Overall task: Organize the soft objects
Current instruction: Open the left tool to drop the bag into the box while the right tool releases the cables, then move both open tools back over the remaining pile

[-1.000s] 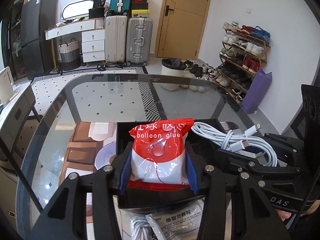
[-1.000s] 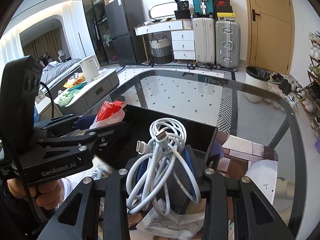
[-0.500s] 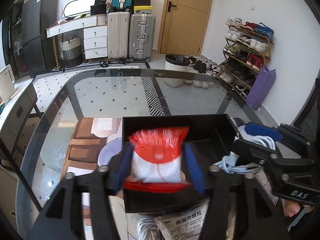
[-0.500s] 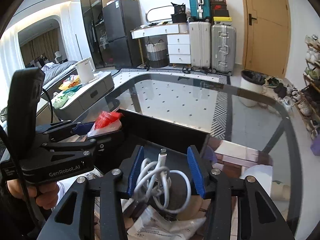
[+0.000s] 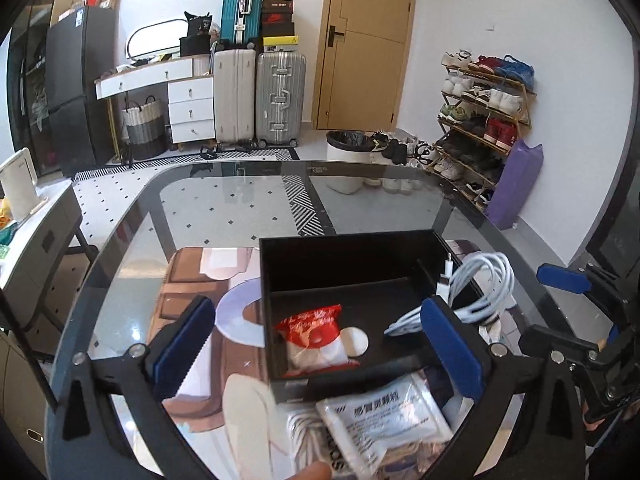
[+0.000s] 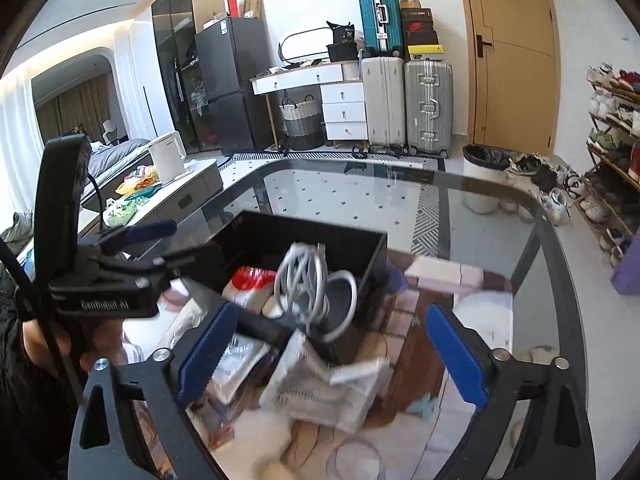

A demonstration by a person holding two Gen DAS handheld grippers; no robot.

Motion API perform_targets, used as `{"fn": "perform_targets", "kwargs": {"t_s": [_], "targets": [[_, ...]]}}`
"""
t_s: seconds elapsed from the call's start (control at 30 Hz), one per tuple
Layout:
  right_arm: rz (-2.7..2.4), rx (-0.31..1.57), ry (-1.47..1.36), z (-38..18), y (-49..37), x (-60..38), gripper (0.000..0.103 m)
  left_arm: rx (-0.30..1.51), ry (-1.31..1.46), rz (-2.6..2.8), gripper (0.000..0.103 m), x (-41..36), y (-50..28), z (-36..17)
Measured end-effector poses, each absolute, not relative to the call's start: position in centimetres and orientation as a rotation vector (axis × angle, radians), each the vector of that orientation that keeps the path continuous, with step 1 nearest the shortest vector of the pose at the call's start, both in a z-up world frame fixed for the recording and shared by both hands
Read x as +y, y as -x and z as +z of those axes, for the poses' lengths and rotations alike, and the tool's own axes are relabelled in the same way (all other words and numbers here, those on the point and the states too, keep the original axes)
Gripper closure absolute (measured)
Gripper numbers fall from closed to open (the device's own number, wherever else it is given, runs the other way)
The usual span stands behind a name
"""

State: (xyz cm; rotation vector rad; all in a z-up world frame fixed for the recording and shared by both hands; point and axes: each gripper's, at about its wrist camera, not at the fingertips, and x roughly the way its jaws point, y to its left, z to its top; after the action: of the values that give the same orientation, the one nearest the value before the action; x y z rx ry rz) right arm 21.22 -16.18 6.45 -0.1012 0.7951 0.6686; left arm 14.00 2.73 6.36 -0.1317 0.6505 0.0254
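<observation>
A black open box (image 5: 348, 260) stands on the glass table. A red and white balloon glue packet (image 5: 316, 340) lies flat in its left part, touching no pad. A coiled white cable (image 5: 480, 288) rests over the box's right side. My left gripper (image 5: 316, 306) hangs just in front of the box, its jaws opening wide with nothing pressed between them. In the right wrist view the cable (image 6: 312, 280) and packet (image 6: 252, 280) sit inside the box (image 6: 360, 240). My right gripper (image 6: 330, 312) is also opening, and its blue pads are clear of the cable.
White printed sachets (image 5: 384, 416) and other soft packets (image 6: 320, 388) lie heaped on the table in front of the box. A person's hand holds the left gripper (image 6: 168, 244) at the box's left. A pale block (image 6: 440, 274) lies right of the box.
Both grippers went from shut to wide open. The packet dropped flat into the box and the cable settled at its right side. Both grippers drew back a little.
</observation>
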Motion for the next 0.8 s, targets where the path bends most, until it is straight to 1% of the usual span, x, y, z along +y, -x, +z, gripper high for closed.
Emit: {"fn": "perform_targets", "kwargs": {"t_s": [0.07,0.43,0.8], "targets": [[0.660,0.795,0.092,6.2,-20.5,-16.6,0.001,0.648,0.129,0.027,0.000,2.9,-13.2,6.3],[0.634,0.838,0.039,4.9,-17.9,-18.5,0.001,0.660,0.168,0.027,0.000,3.6,-10.5,5.2],[0.654,0.860,0.070,4.5,-15.9,-17.9,0.001,0.650,0.115,0.029,0.000,3.0,-8.8,4.3]]}}
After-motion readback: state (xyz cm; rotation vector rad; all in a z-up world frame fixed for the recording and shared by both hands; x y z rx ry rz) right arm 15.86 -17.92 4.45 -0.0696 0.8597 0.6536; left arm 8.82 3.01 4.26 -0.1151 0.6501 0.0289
